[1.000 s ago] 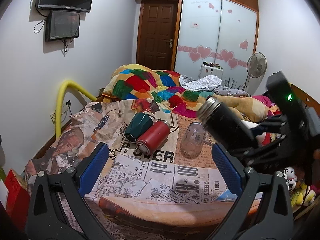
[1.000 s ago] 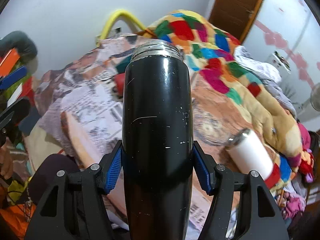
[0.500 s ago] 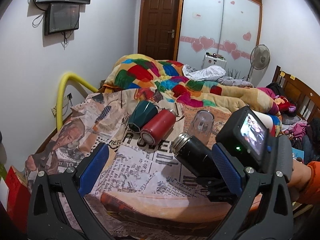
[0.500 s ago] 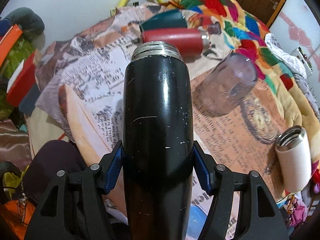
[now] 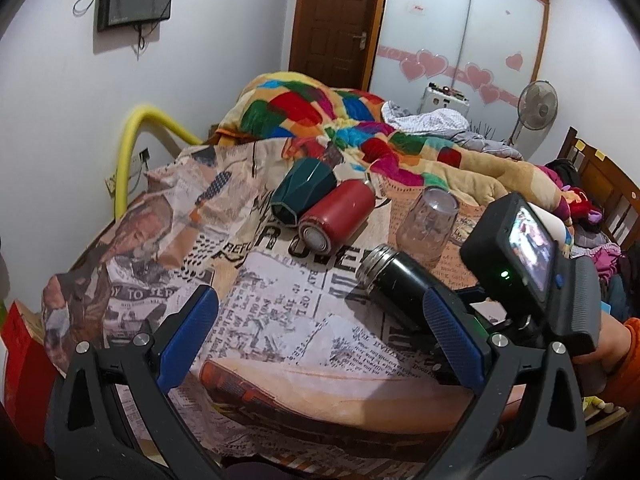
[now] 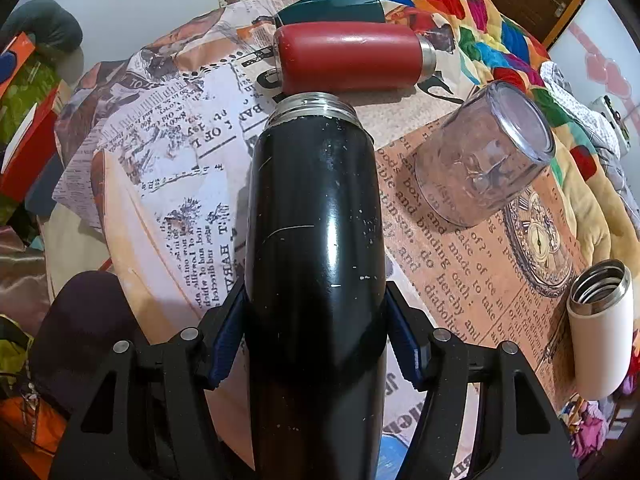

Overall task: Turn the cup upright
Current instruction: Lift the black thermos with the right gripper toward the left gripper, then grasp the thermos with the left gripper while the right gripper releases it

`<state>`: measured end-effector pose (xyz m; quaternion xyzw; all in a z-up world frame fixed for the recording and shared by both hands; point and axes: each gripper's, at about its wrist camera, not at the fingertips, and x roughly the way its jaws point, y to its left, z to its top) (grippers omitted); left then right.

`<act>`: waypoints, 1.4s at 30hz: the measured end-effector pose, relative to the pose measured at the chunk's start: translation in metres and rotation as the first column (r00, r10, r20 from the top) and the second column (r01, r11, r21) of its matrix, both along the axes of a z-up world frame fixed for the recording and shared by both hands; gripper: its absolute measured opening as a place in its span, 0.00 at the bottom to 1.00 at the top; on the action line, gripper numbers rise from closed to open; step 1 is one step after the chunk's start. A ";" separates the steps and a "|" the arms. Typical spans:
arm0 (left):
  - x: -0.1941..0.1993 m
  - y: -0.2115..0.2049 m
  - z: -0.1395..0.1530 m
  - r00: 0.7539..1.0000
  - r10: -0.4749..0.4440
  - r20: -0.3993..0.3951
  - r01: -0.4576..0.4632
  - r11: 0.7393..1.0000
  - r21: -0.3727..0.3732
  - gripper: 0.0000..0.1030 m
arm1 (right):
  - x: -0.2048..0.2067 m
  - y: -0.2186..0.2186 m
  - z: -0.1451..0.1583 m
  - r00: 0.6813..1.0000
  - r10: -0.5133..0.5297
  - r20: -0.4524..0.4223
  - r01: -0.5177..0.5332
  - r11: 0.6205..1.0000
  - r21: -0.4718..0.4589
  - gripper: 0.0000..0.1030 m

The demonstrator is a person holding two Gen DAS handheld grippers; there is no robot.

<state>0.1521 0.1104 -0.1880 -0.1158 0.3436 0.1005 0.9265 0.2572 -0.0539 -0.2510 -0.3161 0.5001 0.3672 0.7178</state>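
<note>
**Black flask held low over the bed**

The black flask (image 6: 316, 240) is squeezed around its middle by the right gripper (image 6: 316, 344), whose jaws are shut tight on it. It is tipped over, its open silver mouth pointing away, close above the newspaper-print sheet (image 5: 280, 312). It probably needs to swing up and stand on its bottom.

Just past its mouth lie a red flask (image 6: 348, 60) and a dark green cup (image 6: 332, 6), touching. A clear glass cup (image 6: 484, 156) sits upside down nearby, and a white flask (image 6: 600, 328) stands apart.

The left gripper (image 5: 320, 340) waits with jaws wide open, holding nothing.
</note>
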 end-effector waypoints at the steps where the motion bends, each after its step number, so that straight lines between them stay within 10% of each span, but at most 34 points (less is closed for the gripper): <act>1: 0.001 0.001 -0.002 1.000 0.001 -0.012 -0.001 1.000 -0.009 1.00 | 0.000 0.000 0.001 1.000 -0.004 0.007 0.004 1.000 0.000 0.60; 11: 0.022 0.000 -0.027 0.989 -0.048 -0.140 0.021 0.981 -0.191 1.00 | -0.019 -0.044 0.039 0.998 -0.025 0.057 0.021 0.998 0.066 0.63; 20: 0.056 -0.039 -0.063 0.943 -0.199 -0.267 0.092 0.926 -0.365 0.88 | -0.036 -0.118 0.084 0.935 -0.289 0.207 0.234 0.938 0.254 0.73; 42: 0.105 -0.061 -0.094 0.896 -0.141 -0.421 0.023 0.962 -0.271 0.67 | -0.064 -0.167 0.076 0.867 -0.486 0.106 0.399 0.807 0.436 0.74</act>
